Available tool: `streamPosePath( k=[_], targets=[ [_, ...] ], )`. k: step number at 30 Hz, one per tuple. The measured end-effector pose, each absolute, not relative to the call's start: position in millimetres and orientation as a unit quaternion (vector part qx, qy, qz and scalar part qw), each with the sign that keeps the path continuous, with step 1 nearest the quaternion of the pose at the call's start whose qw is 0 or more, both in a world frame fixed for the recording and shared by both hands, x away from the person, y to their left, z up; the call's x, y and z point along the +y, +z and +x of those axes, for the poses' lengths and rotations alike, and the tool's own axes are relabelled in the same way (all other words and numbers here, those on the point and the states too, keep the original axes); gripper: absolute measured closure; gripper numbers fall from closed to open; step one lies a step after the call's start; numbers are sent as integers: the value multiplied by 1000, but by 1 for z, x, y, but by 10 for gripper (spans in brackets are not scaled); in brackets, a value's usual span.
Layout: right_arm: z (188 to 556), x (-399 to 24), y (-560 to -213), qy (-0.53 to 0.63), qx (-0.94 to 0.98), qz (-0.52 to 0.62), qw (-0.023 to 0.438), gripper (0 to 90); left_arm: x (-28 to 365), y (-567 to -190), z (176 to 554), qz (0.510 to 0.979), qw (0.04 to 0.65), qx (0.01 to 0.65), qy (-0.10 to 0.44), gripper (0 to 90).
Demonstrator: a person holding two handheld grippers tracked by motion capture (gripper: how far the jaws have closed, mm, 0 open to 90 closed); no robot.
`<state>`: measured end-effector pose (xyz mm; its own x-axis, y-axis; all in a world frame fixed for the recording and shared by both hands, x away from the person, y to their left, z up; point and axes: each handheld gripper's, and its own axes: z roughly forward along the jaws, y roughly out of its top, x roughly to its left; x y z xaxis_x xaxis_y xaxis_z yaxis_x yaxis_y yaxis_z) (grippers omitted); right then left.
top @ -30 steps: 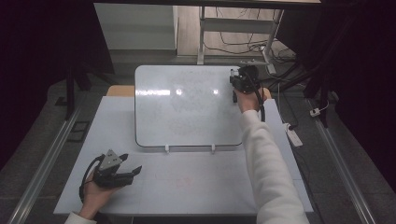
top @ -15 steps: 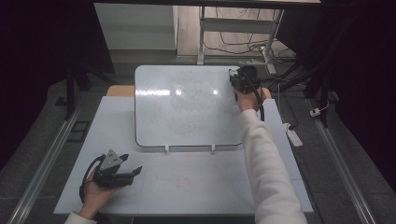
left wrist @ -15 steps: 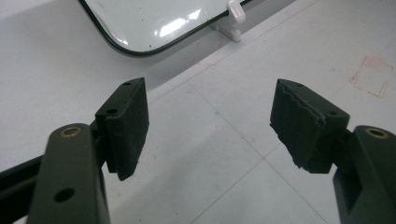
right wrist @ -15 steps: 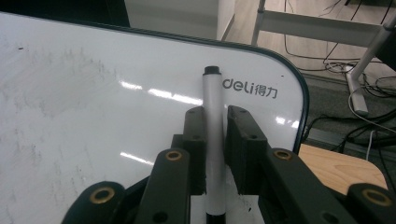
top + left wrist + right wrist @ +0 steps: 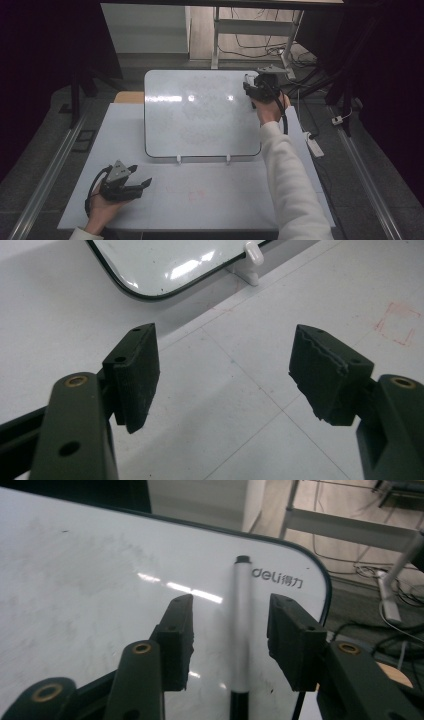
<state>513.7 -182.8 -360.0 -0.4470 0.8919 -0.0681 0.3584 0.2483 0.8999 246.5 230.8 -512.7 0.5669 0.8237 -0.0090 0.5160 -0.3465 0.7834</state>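
Note:
A white marker point(image 5: 241, 625) with a black cap lies on the whiteboard point(image 5: 200, 115) close to its top right corner, beside the printed brand name. My right gripper point(image 5: 252, 90) is over it, and its jaws have just been opening. In the right gripper view the marker lies between the pads point(image 5: 176, 640), which stand apart from it on both sides. My left gripper point(image 5: 142, 182) rests low over the white table point(image 5: 225, 195) at the front left. It is open, and in the left gripper view its jaws point(image 5: 225, 375) have nothing between them.
Two white clips point(image 5: 178, 160) prop up the whiteboard's near edge. Faint red square marks point(image 5: 195, 192) are drawn on the table in front of it. A power strip point(image 5: 314, 145) and cables lie on the floor to the right. A wooden piece point(image 5: 129, 97) shows left of the board.

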Motion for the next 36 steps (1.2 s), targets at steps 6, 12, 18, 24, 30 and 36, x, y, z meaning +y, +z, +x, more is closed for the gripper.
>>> streamPosePath(
  k=[6,12,18,24,30,36],
  targets=[
    [493,-193,-364,462,737,398,291,472,232,-513,247,795,389,423,196,290],
    [469,-203,-370,478,746,368,281,443,232,-513,247,793,391,426,194,290],
    [438,-217,-385,499,758,333,256,422,234,-513,247,790,394,429,190,288],
    [398,-239,-409,516,761,310,242,404,234,-513,248,789,398,430,185,284],
    [364,-265,-432,511,768,299,245,393,234,-514,249,787,402,431,180,280],
    [334,-294,-456,498,775,304,243,389,232,-514,249,790,404,427,175,273]
  ],
)
